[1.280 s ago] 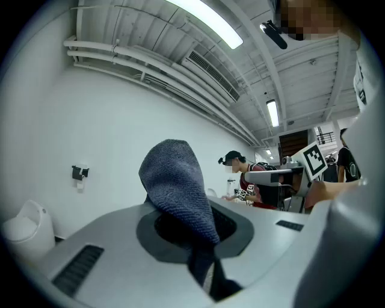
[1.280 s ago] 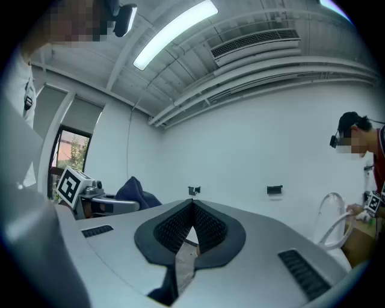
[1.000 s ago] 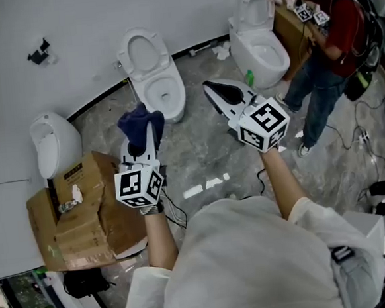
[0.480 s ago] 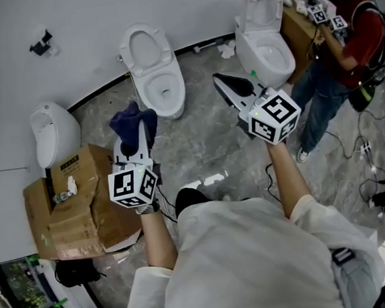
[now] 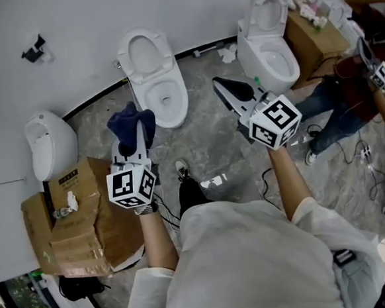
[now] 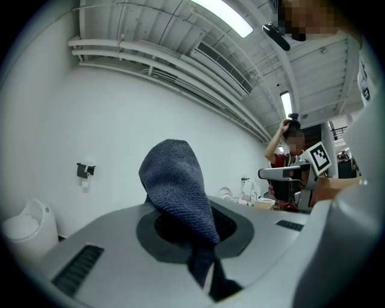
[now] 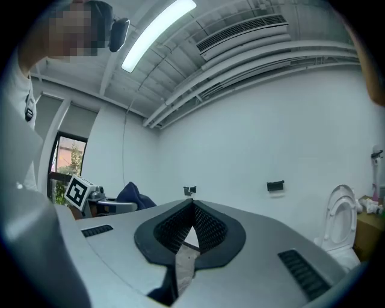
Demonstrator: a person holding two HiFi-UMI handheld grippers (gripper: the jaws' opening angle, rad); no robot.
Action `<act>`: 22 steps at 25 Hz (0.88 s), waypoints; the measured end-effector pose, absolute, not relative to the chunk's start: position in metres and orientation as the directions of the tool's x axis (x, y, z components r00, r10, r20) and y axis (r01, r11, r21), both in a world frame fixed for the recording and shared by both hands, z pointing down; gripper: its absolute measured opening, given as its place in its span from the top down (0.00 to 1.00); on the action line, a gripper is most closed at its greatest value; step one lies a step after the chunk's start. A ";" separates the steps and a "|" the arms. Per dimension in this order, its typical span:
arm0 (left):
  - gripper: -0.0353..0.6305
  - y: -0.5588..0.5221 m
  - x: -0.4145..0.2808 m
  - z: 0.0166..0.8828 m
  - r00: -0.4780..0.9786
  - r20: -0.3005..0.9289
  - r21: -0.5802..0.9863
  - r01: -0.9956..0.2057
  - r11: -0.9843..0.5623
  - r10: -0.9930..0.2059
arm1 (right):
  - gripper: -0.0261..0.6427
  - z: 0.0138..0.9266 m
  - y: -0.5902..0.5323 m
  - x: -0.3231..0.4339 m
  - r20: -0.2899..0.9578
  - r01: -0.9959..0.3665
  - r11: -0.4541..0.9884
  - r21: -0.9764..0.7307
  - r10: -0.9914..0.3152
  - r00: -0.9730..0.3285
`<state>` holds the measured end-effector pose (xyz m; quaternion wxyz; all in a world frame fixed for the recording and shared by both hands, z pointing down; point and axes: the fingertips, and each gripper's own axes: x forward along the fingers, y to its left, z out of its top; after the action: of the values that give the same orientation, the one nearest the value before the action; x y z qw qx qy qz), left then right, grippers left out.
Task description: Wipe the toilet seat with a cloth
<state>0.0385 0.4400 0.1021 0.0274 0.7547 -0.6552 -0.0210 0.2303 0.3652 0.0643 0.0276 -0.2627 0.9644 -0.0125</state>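
Observation:
A dark blue cloth [image 5: 132, 125] sticks up from my left gripper [image 5: 135, 136], whose jaws are shut on it; in the left gripper view the cloth [image 6: 178, 187] bulges above the pads. A white toilet [image 5: 153, 77] with its lid up and seat [image 5: 164, 99] down stands just beyond the cloth, against the wall. My right gripper [image 5: 223, 88] is held up to the right of that toilet, shut with nothing between its pads [image 7: 204, 228]. Both grippers hang in the air above the floor, apart from the toilet.
A second white toilet [image 5: 268, 41] stands further right, with a cardboard box [image 5: 312, 34] beside it and another person [image 5: 366, 83] bending there. A white urinal-like fixture [image 5: 46, 145] and stacked cardboard boxes [image 5: 74, 216] sit at the left. Cables [image 5: 324, 143] run over the marbled floor.
The view has shifted slightly; both grippers stay raised in much the same pose. The other person has moved right and bent down away from the second toilet.

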 end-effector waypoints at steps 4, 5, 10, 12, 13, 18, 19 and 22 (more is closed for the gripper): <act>0.88 0.382 0.002 0.102 0.197 -0.028 0.102 -0.975 -0.199 -0.980 | 0.92 0.060 0.316 0.193 -0.063 -0.515 0.856 -0.038 -0.517 -0.854; 0.88 0.368 -0.006 0.101 0.212 -0.031 0.102 -0.971 -0.215 -0.977 | 0.92 0.058 0.304 0.183 -0.066 -0.519 0.854 -0.037 -0.521 -0.851; 0.88 0.298 -0.054 0.096 0.240 -0.019 0.071 -0.968 -0.240 -0.971 | 0.92 0.052 0.241 0.130 -0.060 -0.531 0.847 -0.038 -0.532 -0.845; 0.88 0.273 -0.074 0.097 0.240 -0.004 0.068 -0.968 -0.240 -0.971 | 0.92 0.051 0.218 0.112 -0.066 -0.544 0.838 -0.042 -0.545 -0.836; 0.88 0.261 -0.084 0.099 0.242 0.005 0.068 -0.968 -0.241 -0.970 | 0.92 0.050 0.207 0.105 -0.073 -0.550 0.834 -0.040 -0.551 -0.831; 0.88 0.205 -0.122 0.109 0.252 0.036 0.085 -0.965 -0.249 -0.967 | 0.92 0.051 0.155 0.076 -0.089 -0.576 0.817 -0.038 -0.577 -0.812; 0.88 0.195 -0.128 0.111 0.256 0.041 0.089 -0.964 -0.252 -0.966 | 0.92 0.053 0.145 0.071 -0.084 -0.580 0.813 -0.044 -0.582 -0.809; 0.88 0.166 -0.145 0.117 0.266 0.052 0.100 -0.961 -0.260 -0.963 | 0.92 0.058 0.120 0.056 -0.071 -0.583 0.809 -0.073 -0.587 -0.806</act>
<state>-0.1450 0.1665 0.1168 0.0555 0.7936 -0.6058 -0.0094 0.0561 0.1204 0.0575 0.0452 -0.3078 0.9501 -0.0238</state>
